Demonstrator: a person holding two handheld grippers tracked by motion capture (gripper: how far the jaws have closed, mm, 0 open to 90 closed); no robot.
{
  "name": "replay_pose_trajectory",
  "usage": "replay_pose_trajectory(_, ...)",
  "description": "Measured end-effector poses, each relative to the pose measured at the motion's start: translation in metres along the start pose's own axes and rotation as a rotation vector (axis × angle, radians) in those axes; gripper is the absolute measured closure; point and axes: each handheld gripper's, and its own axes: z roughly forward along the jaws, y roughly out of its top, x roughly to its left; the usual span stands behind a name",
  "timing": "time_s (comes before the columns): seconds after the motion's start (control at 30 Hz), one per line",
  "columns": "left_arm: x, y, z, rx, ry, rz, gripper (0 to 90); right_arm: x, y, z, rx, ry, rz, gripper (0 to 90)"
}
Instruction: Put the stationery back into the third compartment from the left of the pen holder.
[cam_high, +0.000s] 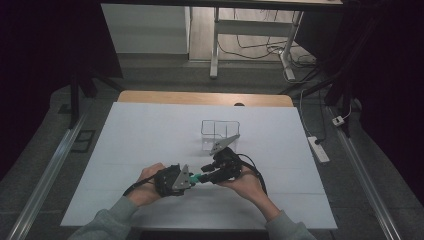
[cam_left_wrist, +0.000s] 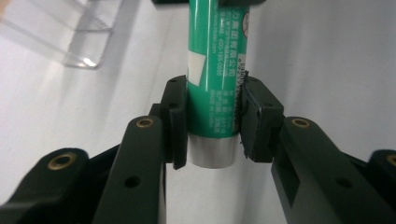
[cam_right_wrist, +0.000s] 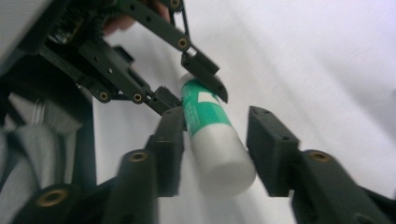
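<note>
Green glue stick (cam_left_wrist: 215, 70), white-capped, hanging above the white table cover (cam_high: 150, 140) near the front middle, bridging the two grippers end to end; printed label and a pale rectangular patch running along the green barrel.

Left gripper (cam_left_wrist: 212, 123) pinching the barrel close to its silver-grey base, both pads pressing the green sides, the base end protruding just past the pads toward the camera; seen from above (cam_high: 189, 178), sitting left of the stick, gripped by the left hand (cam_high: 147, 182).

Right gripper (cam_right_wrist: 217, 144) straddling the white cap end (cam_right_wrist: 224, 158), jaws spread: one pad lying against or just beside the cap, the other standing apart with a visible gap; seen from above (cam_high: 205, 176), meeting the stick from the right, with the right hand (cam_high: 247, 185) beneath it and a black cable looping beside the wrist.

Clear plastic box (cam_high: 220, 134) standing upright on the cover beyond the grippers, near but apart from them; its edge appearing at the upper left of the left gripper view (cam_left_wrist: 70, 32).

Grey sleeves entering from the bottom edge; wooden table edge (cam_high: 205, 98) showing past the cover.
</note>
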Motion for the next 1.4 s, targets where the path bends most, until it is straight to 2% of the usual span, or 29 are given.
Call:
replay_pose_trajectory(0.07,0.005,-0.004,-0.001,-0.014,0.000,-0.037,65.0,0.000,0.000,-0.006,-0.051,-0.031,-0.008,47.3)
replay_pose_trajectory(0.1,0.008,-0.005,-0.002,-0.021,0.002,-0.055,65.0,0.000,-0.001,-0.011,-0.100,-0.056,-0.017,42.8)
replay_pose_trajectory(0.17,0.013,-0.009,-0.004,-0.035,0.005,-0.089,65.0,-0.001,-0.002,-0.016,-0.132,-0.089,-0.026,39.6)
replay_pose_trajectory(0.33,0.021,-0.014,-0.009,-0.083,0.010,-0.168,65.0,-0.003,-0.004,-0.021,-0.171,-0.112,-0.020,35.4)
replay_pose_trajectory(0.53,0.027,-0.019,-0.012,-0.122,0.016,-0.231,65.0,-0.006,-0.009,-0.025,-0.204,-0.136,-0.017,31.7)
replay_pose_trajectory(0.7,0.030,-0.021,-0.014,-0.152,0.022,-0.266,65.0,-0.007,-0.010,-0.026,-0.220,-0.150,-0.011,30.6)
replay_pose_trajectory(1.07,0.035,-0.026,-0.019,-0.232,0.025,-0.349,64.9,-0.006,-0.012,-0.031,-0.308,-0.173,-0.016,30.1)
replay_pose_trajectory(1.2,0.033,-0.024,-0.020,-0.249,0.026,-0.349,64.9,-0.004,-0.012,-0.030,-0.319,-0.173,-0.021,30.2)
replay_pose_trajectory(1.4,0.029,-0.020,-0.020,-0.273,0.018,-0.340,64.9,-0.003,-0.012,-0.022,-0.305,-0.161,-0.019,30.2)
